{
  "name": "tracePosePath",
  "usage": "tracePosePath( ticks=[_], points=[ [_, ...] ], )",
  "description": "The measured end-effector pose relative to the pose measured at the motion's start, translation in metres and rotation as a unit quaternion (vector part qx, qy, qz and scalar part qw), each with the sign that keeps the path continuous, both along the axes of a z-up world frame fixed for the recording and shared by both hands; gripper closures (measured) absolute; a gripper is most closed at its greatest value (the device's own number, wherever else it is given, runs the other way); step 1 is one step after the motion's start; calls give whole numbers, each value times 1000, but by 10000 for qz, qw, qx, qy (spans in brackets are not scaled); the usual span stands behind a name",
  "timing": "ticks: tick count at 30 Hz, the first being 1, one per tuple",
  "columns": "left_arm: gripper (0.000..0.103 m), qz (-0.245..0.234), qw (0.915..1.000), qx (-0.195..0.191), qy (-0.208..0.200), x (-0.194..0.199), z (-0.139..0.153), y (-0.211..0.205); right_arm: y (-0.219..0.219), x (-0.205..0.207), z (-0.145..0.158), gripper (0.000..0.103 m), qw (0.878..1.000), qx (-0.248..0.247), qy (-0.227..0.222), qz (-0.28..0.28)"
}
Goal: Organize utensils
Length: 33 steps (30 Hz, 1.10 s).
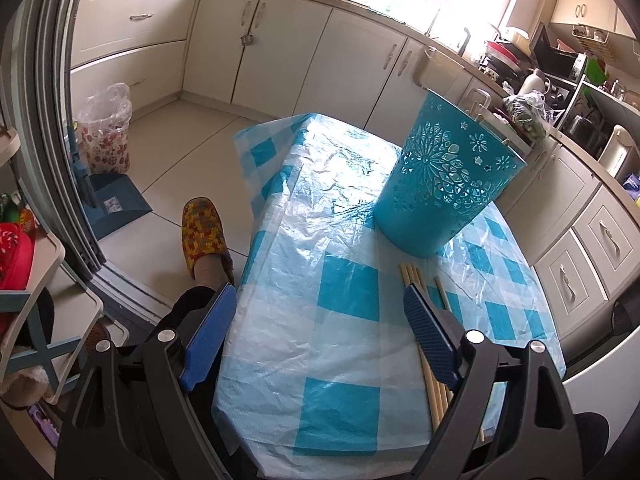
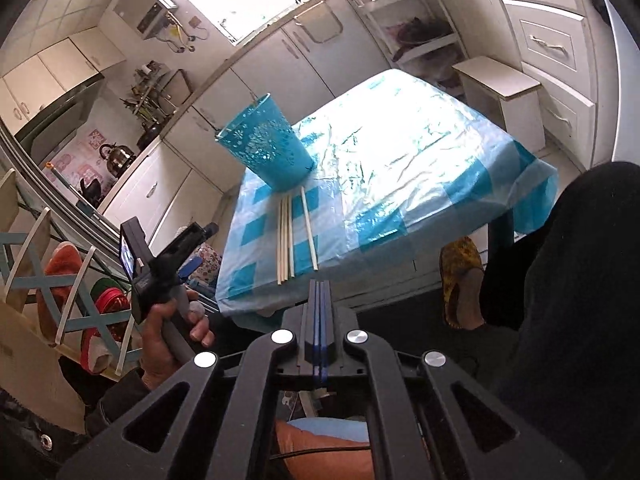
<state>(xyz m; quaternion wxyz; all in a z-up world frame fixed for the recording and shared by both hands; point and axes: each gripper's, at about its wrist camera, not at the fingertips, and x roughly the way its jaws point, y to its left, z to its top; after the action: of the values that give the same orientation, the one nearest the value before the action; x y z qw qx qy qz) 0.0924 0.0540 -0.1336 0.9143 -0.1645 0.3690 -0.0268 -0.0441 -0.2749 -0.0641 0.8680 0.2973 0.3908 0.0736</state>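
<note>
Several pale wooden chopsticks (image 2: 286,236) lie side by side on the blue-and-white checked tablecloth (image 2: 400,168), just in front of a turquoise cut-out holder (image 2: 266,148) that stands upright. In the left wrist view the holder (image 1: 444,176) is ahead to the right and the chopsticks (image 1: 416,276) run under the right finger. My left gripper (image 1: 320,300) is open and empty, held low over the table's near edge. My right gripper (image 2: 319,286) is shut and empty, hanging back from the table's front edge, in line with the chopsticks. The left gripper also shows in the right wrist view (image 2: 196,248).
Kitchen cabinets (image 1: 288,52) and a cluttered counter (image 1: 560,92) surround the small table. A lined bin (image 1: 106,128) and a dustpan (image 1: 116,204) stand on the floor at left. The person's slippered foot (image 1: 202,228) is beside the table. A white stool (image 2: 504,92) stands behind it.
</note>
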Motion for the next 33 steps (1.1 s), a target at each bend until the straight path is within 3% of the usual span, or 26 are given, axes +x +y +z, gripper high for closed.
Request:
tracePosePath(
  ticks=[11, 13, 15, 17, 20, 22, 23, 25, 28, 30, 33],
  points=[
    [21, 81, 9999, -27, 78, 3, -9, 8, 6, 31, -68, 100, 9914, 134, 1256, 330],
    [21, 105, 9999, -37, 124, 6, -12, 10, 23, 44, -83, 46, 9863, -52, 1507, 671],
    [21, 114, 9999, 4, 127, 9, -13, 11, 49, 62, -103, 45, 9750, -322, 1805, 1252],
    [21, 163, 9998, 75, 68, 12, -12, 14, 83, 79, -129, 45, 9514, -613, 2264, 1996],
    [21, 288, 9995, 157, -27, 16, -11, 23, 138, 100, -174, 45, 9120, -1127, 2500, 3050],
    [21, 460, 9986, 221, -103, 18, -10, 35, 175, 112, -212, 45, 8757, -1663, 2593, 3718],
    [21, 566, 9980, 259, -148, 18, -9, 43, 197, 115, -234, 45, 8489, -2101, 2530, 4137],
    [21, 735, 9965, 342, -199, 19, -10, 56, 222, 115, -266, 49, 8105, -2354, 2598, 4693],
    [21, 1039, 9935, 419, -201, 23, -17, 81, 251, 119, -309, 53, 7741, -2444, 2503, 5277],
    [21, 1259, 9913, 359, -161, 26, -24, 98, 262, 129, -335, 53, 7787, -2311, 2356, 5336],
    [21, 1601, 9870, -79, -88, 27, -36, 123, 273, 133, -385, 59, 7745, -2404, 2505, 5287]
  ],
)
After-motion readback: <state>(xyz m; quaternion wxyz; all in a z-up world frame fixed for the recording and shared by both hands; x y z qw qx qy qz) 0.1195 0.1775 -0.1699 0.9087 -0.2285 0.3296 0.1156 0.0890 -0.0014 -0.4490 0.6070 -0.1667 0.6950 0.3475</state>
